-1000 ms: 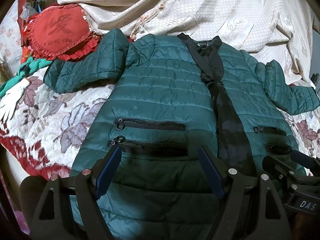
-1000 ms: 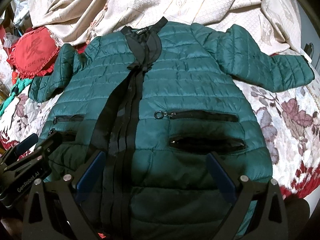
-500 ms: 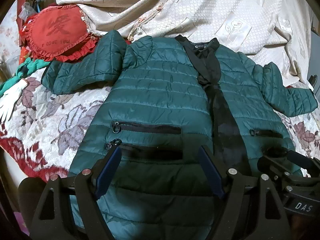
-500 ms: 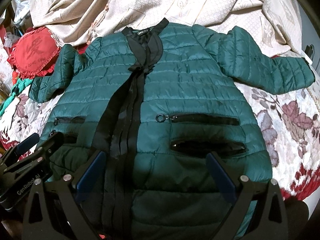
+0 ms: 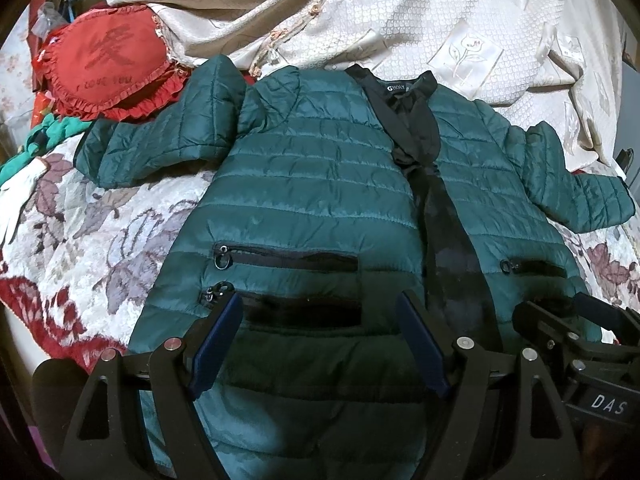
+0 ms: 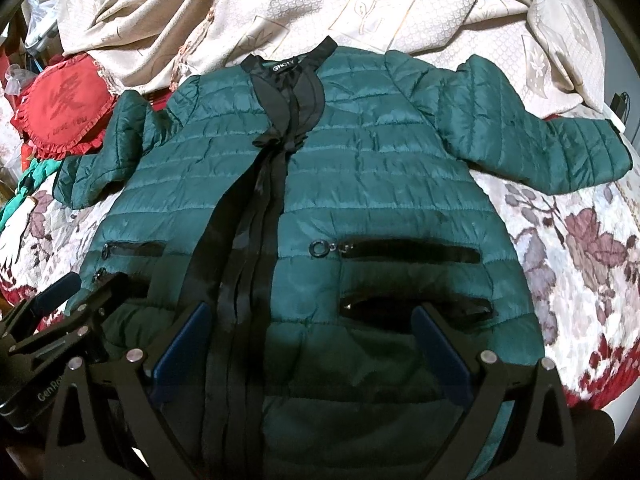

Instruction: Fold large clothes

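Note:
A dark green quilted jacket (image 5: 312,184) with a black front band lies spread face up on the bed, sleeves out to both sides; it also shows in the right wrist view (image 6: 384,184). My left gripper (image 5: 320,312) is open and empty above the jacket's lower left pockets. My right gripper (image 6: 312,320) is open and empty above the lower right part, near the black band (image 6: 248,264). Each gripper shows at the edge of the other's view: the right one (image 5: 576,320), the left one (image 6: 68,292).
A floral bedspread (image 5: 80,248) lies under the jacket. A rumpled cream quilt (image 5: 400,20) is piled behind the collar. A red heart cushion (image 5: 108,64) and green cloth with a white glove (image 5: 24,184) lie at the left.
Both grippers have drawn back a little toward the hem, so more of the jacket shows. The jaws stay open. The jacket has not moved.

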